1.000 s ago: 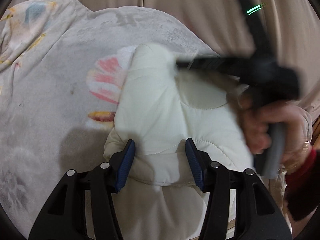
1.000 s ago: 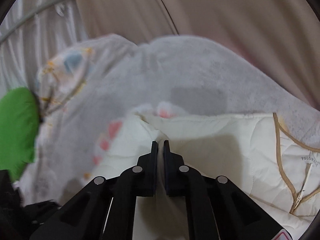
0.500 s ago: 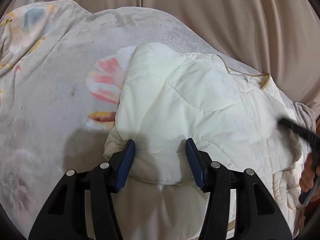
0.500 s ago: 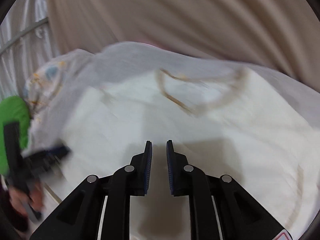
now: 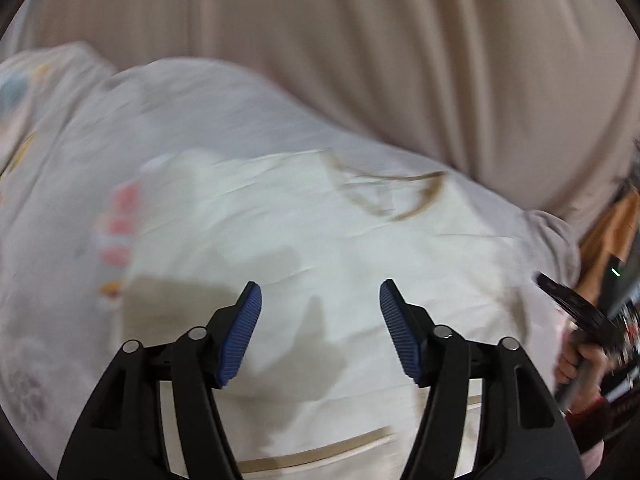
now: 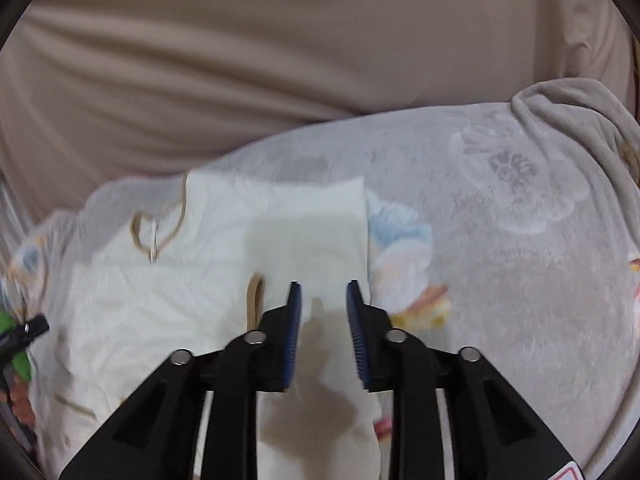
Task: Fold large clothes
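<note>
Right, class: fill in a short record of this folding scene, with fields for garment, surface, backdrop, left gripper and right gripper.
garment: cream quilted jacket with tan trim, lying flat
surface: grey floral blanket under the jacket
backdrop: beige curtain behind the blanket
left gripper: left gripper above the jacket, jaws have just been opening, nothing between them
right gripper: right gripper over the jacket's right edge, jaws have just been opening, nothing gripped
other: a hand at the left view's right edge

Bedroom: floral blanket (image 6: 500,240), beige curtain (image 6: 240,60)
</note>
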`<state>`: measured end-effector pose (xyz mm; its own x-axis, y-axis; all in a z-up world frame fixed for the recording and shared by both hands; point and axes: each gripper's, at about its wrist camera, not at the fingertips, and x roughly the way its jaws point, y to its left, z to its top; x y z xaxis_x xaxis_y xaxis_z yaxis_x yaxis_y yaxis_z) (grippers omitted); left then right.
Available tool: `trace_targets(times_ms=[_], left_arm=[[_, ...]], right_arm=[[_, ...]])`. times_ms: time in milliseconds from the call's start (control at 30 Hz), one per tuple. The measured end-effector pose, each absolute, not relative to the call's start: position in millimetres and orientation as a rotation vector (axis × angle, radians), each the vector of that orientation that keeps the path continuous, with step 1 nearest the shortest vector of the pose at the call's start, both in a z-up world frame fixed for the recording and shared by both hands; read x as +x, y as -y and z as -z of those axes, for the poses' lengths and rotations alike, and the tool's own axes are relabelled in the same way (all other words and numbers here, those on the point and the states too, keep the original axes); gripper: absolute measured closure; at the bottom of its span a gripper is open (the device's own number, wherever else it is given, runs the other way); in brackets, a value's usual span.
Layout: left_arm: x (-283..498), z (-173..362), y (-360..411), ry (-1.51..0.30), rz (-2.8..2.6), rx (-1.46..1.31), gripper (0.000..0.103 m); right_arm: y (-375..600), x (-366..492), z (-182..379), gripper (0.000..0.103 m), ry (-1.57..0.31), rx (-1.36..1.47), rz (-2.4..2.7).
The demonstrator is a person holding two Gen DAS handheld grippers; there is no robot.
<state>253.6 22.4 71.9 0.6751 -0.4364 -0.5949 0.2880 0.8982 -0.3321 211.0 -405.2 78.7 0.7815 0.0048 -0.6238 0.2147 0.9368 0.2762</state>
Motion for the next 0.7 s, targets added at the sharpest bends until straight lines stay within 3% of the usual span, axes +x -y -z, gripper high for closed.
trace_targets(times_ms=[133,200,267,300,367,400,500,700], left_arm=[[260.2,-63.6,65.6,-0.74,0.527,-0.066,0.042],[269.4,-38.0,101.1,-0.803,0.532,-0.01,0.042],[277.8,-13.8,117.1,-0.853,0.505,0.017,0.042],[280.1,-7.2,119.0,-0.854,0.489,0.026,0.042],[281.5,3.5,120.3,-0.842,0.478,0.047,0.042],[281.3,6.0,120.6,-0.836,0.477,0.057,0.042],[277.8,8.9,126.8,-0.815,0.461,0.097,0.042],[266.9,4.2,121.7,-0.781,0.446,0.091,0.041]], right_arm=[[433.2,249.2,-64.9,0.046,-0.702,0.517,0.08],[435.4,270.0,-50.0,0.045,-0.744,0.573,0.079],[429.6,283.8,-41.3,0.072,-0.776,0.541,0.087],[424.8,283.6,-45.8,0.09,-0.755,0.496,0.088],[418.7,273.3,-61.3,0.103,-0.651,0.432,0.053],[420.5,272.0,-62.4,0.103,-0.627,0.42,0.042],[440.6,296.6,-21.0,0.103,-0.808,0.369,0.182],[426.6,239.6,-60.8,0.098,-0.657,0.428,0.122]])
